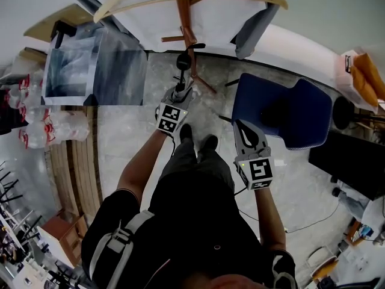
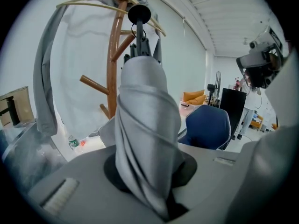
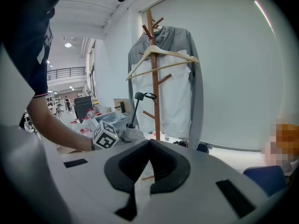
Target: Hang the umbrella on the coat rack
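Note:
My left gripper (image 1: 180,94) is shut on a folded grey umbrella (image 2: 144,120), whose cloth fills the space between its jaws. The umbrella's black shaft points up and away to a black handle (image 2: 139,14) with a strap, close in front of the wooden coat rack (image 2: 114,55). In the head view the handle (image 1: 183,59) sits just below the rack's pole (image 1: 183,8). A wooden hanger (image 3: 161,59) with a grey and white jacket hangs on the rack (image 3: 154,85). My right gripper (image 1: 243,127) is off to the right, shut with nothing between its jaws (image 3: 149,146).
A blue chair (image 1: 283,110) stands right of the rack, under my right gripper. A clear plastic box (image 1: 90,68) and several bottles (image 1: 36,125) are at the left. The rack's lower pegs (image 2: 93,84) stick out to the left. The person's legs and shoes (image 1: 194,138) are below.

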